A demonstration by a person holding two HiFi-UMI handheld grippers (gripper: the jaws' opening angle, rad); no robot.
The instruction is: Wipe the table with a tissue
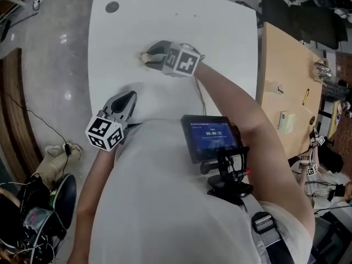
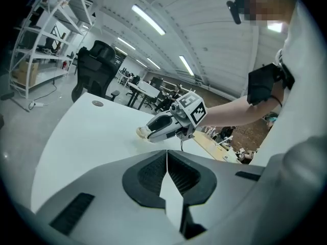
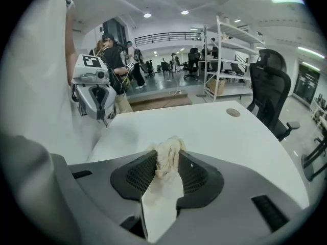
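the right gripper (image 1: pixel 149 56) clenches the tissue (image 3: pixel 167 154); press that wad flat on the table (image 1: pixel 220 26) and sweep overlapping strokes. the left gripper (image 1: pixel 130 98) is clenched on nothing.

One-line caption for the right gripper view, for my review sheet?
Right gripper clamps a crumpled tissue in its fingers, white table ahead, left gripper shut beside.

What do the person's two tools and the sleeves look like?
The left tool and the right tool are pale grey with dark ribbed pads. Each carries a white cube with black square markers. The person wears a pale short-sleeved shirt.
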